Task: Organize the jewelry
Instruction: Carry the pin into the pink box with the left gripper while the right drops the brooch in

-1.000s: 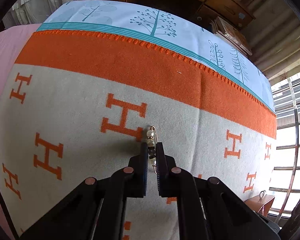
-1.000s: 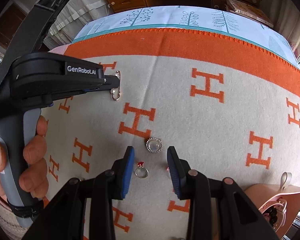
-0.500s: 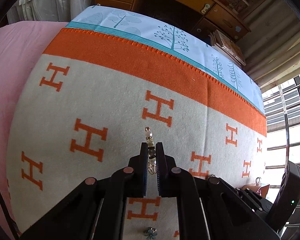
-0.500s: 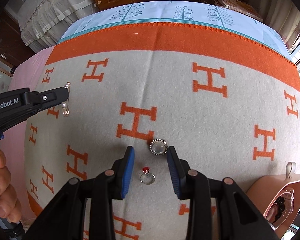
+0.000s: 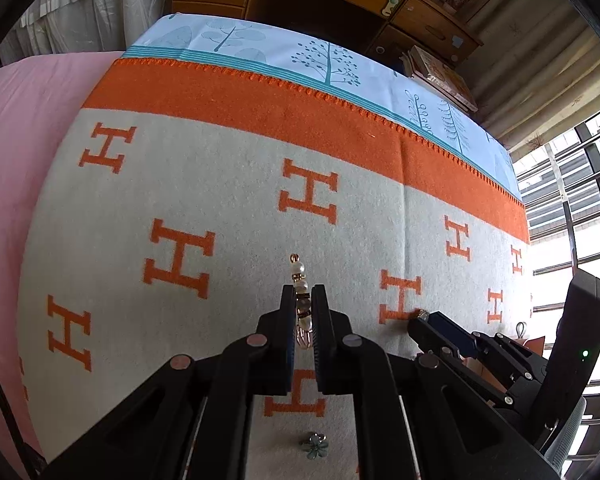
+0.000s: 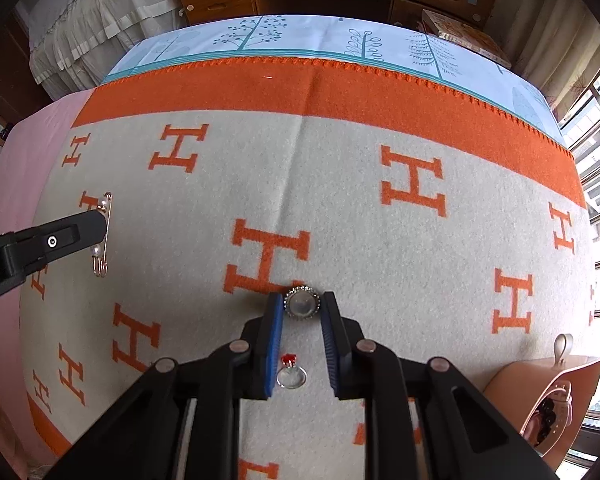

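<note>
1. Pink sheet (image 6: 32,152) shows at the far left, with the cream and orange H-pattern blanket (image 6: 340,208) spread over the bed beside it.
2. Left gripper (image 5: 303,300) comes in from the left edge of the right wrist view, jaws clamped on a gold pearl brooch pin (image 6: 101,236), lifted clear of the blanket.
3. Near centre, a small teal flower piece (image 5: 315,445) lies on the blanket below the left gripper.
4. Right gripper (image 6: 302,307) points steeply down at the middle of the blanket; its jaws have just been closing and now sit either side of a round rhinestone-rimmed brooch (image 6: 302,303), which lies on the blanket. Whether the pads are pressing on it I cannot tell.
5. Just nearer, between the same fingers, a silver ring with a red stone (image 6: 290,373) rests flat.
6. Near right, an open pink jewelry box (image 6: 548,396) stands at the blanket's edge.
7. Far right, window bars (image 5: 572,248).
</note>
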Available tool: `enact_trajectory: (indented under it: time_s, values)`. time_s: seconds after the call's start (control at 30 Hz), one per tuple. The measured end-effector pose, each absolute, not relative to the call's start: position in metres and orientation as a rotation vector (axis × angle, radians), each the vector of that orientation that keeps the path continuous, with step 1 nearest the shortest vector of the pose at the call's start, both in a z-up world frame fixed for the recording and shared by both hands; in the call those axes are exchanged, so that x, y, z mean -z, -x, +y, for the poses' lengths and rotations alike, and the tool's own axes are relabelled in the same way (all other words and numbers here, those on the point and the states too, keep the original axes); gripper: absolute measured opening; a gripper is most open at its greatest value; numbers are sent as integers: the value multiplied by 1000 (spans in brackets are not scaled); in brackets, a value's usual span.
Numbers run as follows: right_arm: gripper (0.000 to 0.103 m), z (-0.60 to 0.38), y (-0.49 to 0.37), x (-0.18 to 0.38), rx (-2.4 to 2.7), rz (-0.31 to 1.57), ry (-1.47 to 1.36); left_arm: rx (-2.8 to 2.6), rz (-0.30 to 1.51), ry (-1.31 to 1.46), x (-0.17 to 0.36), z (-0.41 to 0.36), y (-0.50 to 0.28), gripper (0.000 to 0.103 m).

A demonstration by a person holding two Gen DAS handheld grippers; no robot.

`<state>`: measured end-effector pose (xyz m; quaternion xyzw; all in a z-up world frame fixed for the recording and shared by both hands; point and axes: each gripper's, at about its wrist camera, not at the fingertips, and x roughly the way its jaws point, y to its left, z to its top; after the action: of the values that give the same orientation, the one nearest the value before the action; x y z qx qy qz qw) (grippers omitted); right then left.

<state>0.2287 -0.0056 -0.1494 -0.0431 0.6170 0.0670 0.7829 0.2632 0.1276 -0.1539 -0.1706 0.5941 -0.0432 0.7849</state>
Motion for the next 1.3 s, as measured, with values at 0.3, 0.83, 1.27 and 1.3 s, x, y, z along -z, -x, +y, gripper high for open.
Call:
enact_trajectory:
  time_s: [0.3, 0.83, 1.27, 1.3]
  values:
    - [18, -29, -203, 125, -214, 1287, 25, 143, 1254, 303, 126, 112, -243, 5]
    - [18, -184, -65, 18, -189, 1039, -151, 503, 1143, 105, 39, -49, -169, 5]
    - [18, -263, -19, 63, -127, 1082, -301, 552, 1269, -22, 91, -166, -166, 5]
    - [18, -265, -19, 67, -131, 1086, -307, 531, 1278, -21, 96, -167, -171, 5]
